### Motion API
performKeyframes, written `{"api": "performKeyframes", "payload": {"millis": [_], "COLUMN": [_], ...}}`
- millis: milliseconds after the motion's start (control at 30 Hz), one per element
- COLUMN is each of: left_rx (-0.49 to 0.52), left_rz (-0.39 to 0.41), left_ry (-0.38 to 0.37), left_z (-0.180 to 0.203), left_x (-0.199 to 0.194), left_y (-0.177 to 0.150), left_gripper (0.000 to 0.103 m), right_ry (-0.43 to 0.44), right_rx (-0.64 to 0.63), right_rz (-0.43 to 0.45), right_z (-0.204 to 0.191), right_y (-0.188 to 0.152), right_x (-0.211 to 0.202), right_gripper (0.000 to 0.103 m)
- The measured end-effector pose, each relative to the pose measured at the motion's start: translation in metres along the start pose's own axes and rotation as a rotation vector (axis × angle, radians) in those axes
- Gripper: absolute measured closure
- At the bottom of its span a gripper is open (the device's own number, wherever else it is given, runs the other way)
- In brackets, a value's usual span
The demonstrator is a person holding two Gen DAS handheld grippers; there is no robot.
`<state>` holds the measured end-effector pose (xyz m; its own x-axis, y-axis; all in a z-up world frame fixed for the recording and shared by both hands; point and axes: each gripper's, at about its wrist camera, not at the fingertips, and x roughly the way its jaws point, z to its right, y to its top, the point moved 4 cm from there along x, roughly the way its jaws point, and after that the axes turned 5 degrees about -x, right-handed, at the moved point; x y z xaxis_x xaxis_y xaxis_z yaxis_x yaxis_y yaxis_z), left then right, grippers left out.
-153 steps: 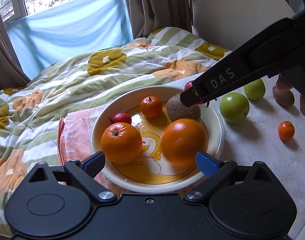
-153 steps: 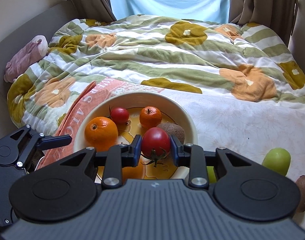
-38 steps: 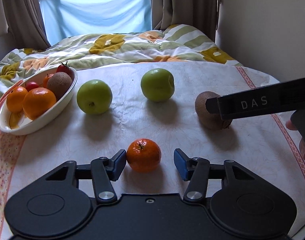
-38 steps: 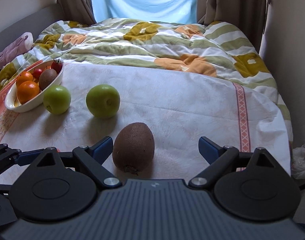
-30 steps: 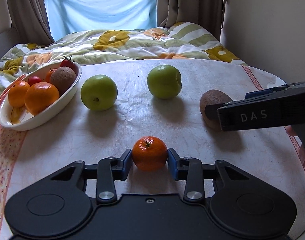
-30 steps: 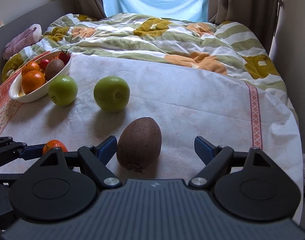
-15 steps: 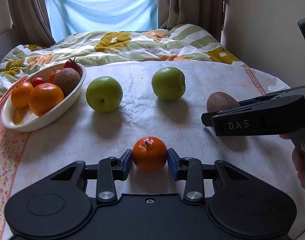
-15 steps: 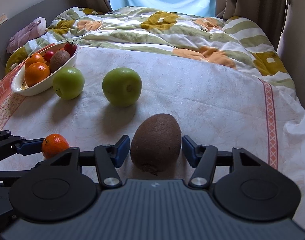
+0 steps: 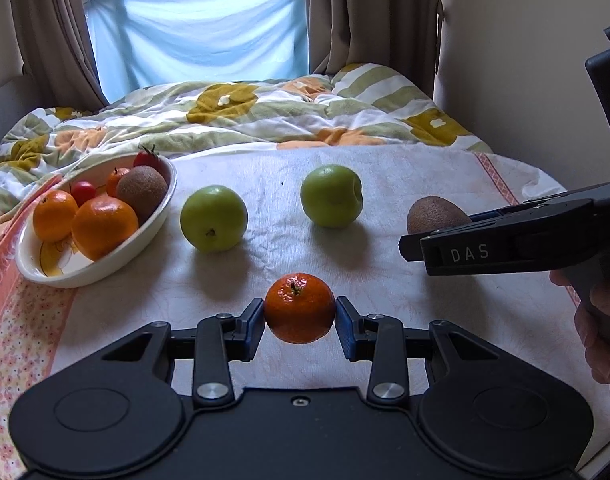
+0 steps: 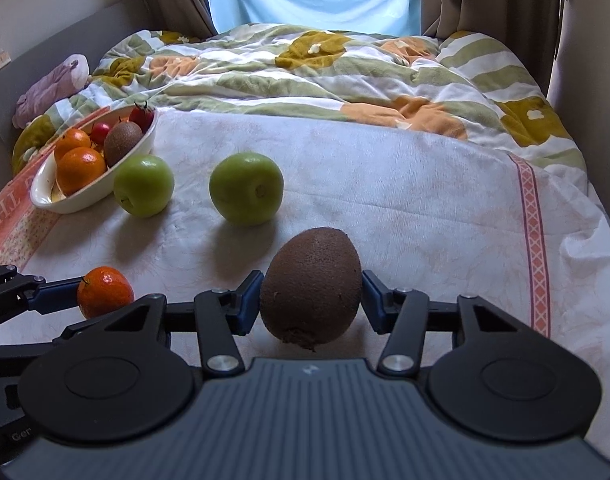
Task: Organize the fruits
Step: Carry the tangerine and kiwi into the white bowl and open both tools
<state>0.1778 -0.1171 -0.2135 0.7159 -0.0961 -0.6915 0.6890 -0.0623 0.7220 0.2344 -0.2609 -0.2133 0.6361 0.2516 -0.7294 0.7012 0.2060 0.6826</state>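
A small mandarin (image 9: 299, 308) sits just above the white cloth, and my left gripper (image 9: 300, 322) is shut on it, both blue pads against its sides. To its right, my right gripper (image 10: 311, 304) is shut on a brown kiwi (image 10: 311, 300), which stands on end between the pads. In the left wrist view the kiwi (image 9: 433, 216) shows behind the right gripper's black finger (image 9: 505, 246). Two green apples (image 9: 214, 218) (image 9: 331, 196) lie on the cloth farther back. At the far left, a white bowl (image 9: 65, 280) holds oranges, a kiwi and small red fruits.
The white cloth (image 10: 405, 200) covers the near part of a bed, with a flowered quilt (image 10: 305, 68) behind it. A wall runs along the right. A pink stuffed toy (image 10: 53, 88) lies at the far left. A person's hand (image 9: 601, 320) holds the right gripper.
My right gripper's jaws have come in from wide apart onto the kiwi. The left gripper closed on the mandarin a second ago and has kept hold of it.
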Motion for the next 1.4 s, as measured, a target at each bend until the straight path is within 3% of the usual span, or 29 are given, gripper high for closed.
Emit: {"api": "performKeyframes", "payload": {"millis": [400, 633, 1067, 1400], "left_rx": [-0.021, -0.052, -0.084, -0.016], "left_rz": [0.081, 0.128, 0.17, 0.114], "left_ry": [-0.021, -0.014, 0.083, 0.06], "left_z": [-0.006, -0.029, -0.143, -0.219], "left_x": [-0.048, -0.082, -0.109, -0.07], "left_y": [0.031, 0.055, 0.1, 0.111], "left_gripper": [0.061, 0.061, 0.061, 0.061], "right_ry": [0.008, 0.041, 0.13, 0.135], "right_rx": [0.0, 0.006, -0.011, 0.025], "right_rz": [0.065, 0.095, 0.165, 0.123], "right_z": [-0.021, -0.051, -0.152, -0.217], "right_y": [0.033, 0.06, 0.133, 0.165], "right_x": [-0.055, -0.083, -0.088, -0.037], "right_gripper": [0.036, 0.036, 0.036, 0.036]}}
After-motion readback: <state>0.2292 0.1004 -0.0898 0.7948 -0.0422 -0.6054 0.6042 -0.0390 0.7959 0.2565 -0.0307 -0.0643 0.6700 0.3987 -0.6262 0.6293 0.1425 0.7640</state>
